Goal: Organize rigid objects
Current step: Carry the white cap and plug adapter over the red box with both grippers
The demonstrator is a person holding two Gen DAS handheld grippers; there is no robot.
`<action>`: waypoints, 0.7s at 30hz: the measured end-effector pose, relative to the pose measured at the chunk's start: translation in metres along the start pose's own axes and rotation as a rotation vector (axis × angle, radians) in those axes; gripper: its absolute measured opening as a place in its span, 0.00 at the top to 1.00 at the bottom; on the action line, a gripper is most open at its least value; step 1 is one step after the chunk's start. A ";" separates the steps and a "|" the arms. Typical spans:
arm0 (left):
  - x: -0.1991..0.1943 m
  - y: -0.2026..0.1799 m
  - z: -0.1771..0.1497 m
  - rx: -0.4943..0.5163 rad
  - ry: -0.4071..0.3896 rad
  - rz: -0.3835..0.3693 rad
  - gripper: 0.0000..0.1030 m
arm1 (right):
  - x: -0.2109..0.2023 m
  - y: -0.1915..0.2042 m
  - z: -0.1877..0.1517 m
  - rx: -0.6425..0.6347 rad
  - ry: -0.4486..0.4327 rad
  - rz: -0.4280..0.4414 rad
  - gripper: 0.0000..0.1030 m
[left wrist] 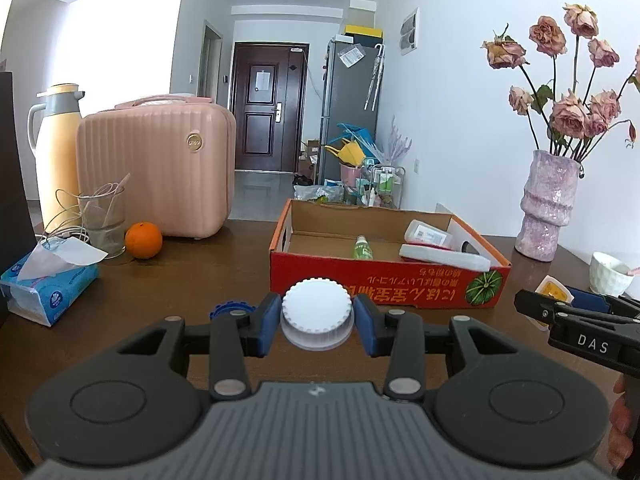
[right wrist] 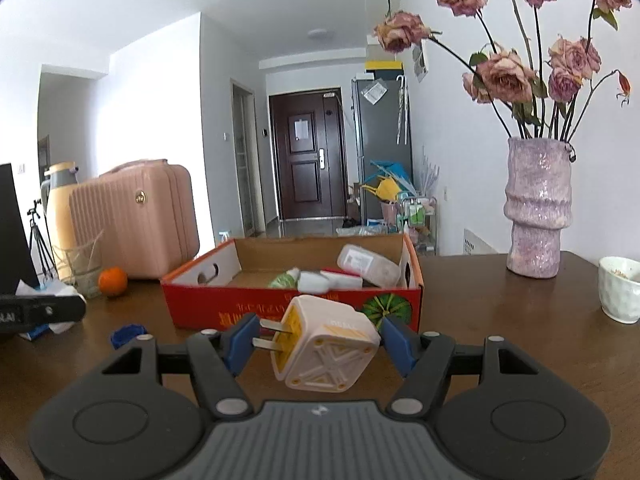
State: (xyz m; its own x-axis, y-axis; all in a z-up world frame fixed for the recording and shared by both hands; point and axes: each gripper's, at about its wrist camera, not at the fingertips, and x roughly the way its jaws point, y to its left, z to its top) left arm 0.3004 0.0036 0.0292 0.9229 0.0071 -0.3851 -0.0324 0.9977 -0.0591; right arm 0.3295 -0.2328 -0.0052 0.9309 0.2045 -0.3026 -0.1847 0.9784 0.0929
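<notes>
My left gripper (left wrist: 317, 316) is shut on a white ribbed bottle cap (left wrist: 317, 309) and holds it above the dark wooden table, just in front of the red cardboard box (left wrist: 384, 284). My right gripper (right wrist: 316, 346) is shut on a cream and yellow plug adapter (right wrist: 324, 346), its two prongs pointing left, also in front of the box (right wrist: 224, 308). The box holds a green bottle (left wrist: 362, 247), a white container (left wrist: 428, 234) and a white flat item (left wrist: 444, 258). A blue cap (left wrist: 228, 307) lies on the table left of my left gripper, and it also shows in the right wrist view (right wrist: 127, 334).
A pink case (left wrist: 160, 168), a cream thermos (left wrist: 56, 152), a glass (left wrist: 102, 216), an orange (left wrist: 143, 240) and a tissue pack (left wrist: 44, 284) stand at the left. A pink vase of dried roses (left wrist: 548, 208) and a white cup (left wrist: 610, 274) stand at the right.
</notes>
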 end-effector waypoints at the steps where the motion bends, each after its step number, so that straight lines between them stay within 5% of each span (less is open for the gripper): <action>1: 0.001 -0.001 0.002 -0.002 -0.001 -0.001 0.60 | 0.000 0.001 0.002 0.002 -0.007 -0.001 0.35; 21: 0.043 -0.027 0.050 -0.078 -0.073 0.009 0.60 | 0.045 0.002 0.051 0.031 -0.083 -0.042 0.35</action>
State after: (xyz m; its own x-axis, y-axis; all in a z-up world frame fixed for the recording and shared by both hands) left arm 0.3602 -0.0200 0.0605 0.9478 0.0235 -0.3180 -0.0678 0.9893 -0.1290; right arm 0.3869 -0.2231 0.0297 0.9607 0.1584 -0.2278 -0.1359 0.9844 0.1116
